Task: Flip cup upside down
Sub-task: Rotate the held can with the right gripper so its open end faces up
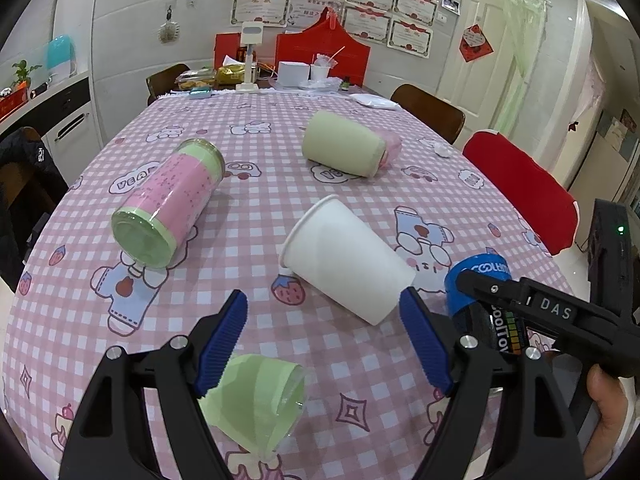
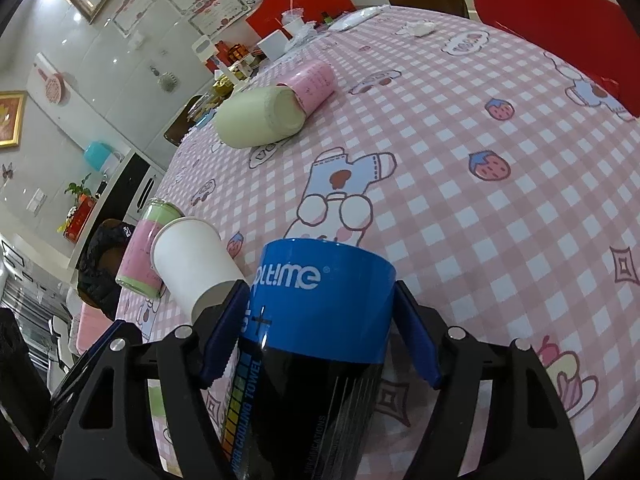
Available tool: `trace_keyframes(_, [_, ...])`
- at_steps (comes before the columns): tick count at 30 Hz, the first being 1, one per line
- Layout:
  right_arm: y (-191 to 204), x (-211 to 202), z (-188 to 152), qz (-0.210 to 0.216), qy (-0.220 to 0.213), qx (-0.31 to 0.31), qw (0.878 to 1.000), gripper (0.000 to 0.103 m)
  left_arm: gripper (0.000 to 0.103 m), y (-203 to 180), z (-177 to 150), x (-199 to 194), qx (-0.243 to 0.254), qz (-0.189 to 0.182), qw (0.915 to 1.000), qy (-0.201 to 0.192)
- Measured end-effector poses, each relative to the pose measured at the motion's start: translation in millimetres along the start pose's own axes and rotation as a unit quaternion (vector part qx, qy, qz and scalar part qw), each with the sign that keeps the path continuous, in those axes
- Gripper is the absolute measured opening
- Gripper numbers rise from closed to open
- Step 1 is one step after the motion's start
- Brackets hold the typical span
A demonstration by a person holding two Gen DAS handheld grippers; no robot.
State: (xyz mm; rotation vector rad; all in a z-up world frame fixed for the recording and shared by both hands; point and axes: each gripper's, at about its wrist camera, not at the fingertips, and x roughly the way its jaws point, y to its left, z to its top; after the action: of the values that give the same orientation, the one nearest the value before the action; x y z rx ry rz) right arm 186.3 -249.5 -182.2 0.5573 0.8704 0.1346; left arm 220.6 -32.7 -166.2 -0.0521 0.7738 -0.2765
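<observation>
Your tabletop [image 1: 280, 208] fills both views, covered in a pink checked cloth with cartoon bears and strawberries. On it lie several cups, all on their sides. Largest is a pink-and-green cup [image 1: 170, 200] at the left of the left wrist view. Beyond it lies a pale green cup [image 1: 340, 144], touching something pink behind it. At centre lies a white paper cup [image 1: 344, 260], its open mouth toward the far left. Nearest you a small green cup [image 1: 260, 396] lies under the left tongs [image 1: 324, 312], whose blue pads stand wide apart around nothing.

The right tongs [image 2: 320, 312] straddle a blue-and-black cup [image 2: 320, 320], printed with lettering, which points away from the camera, blue end forward. The pads sit just beside its sides; you cannot tell from either view whether they press it or whether it rests on the tabletop.

Judging by this, the flip looks barely begun: no cup stands upside down yet, and the blue-and-black cup seems the one in hand, with the turning and setting down left.

The left wrist view alone shows the small green cup clearly, plus your hand [image 1: 608, 408] behind the right tongs. The right wrist view alone shows the printed cup's full length and the pale green cup's flat end.
</observation>
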Motion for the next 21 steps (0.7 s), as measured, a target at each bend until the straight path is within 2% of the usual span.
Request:
trace_keyframes(7, [19, -17, 2, -0.042, -0.043, -0.055, 0.997, 0.067, 0.077, 1, -1, -2, -0.006, 0.004, 1.0000, -0.002])
trace_keyframes(12, [37, -33, -1, -0.068, -0.084, -0.103, 0.989, 0.066, 0.077, 2, -4, -3, -0.011, 0.006, 0.9999, 0.000])
trace_keyframes(21, [52, -39, -5, -0.097, -0.110, -0.154, 0.977, 0.066, 0.077, 1, -5, -7, -0.017, 0.008, 0.9998, 0.001])
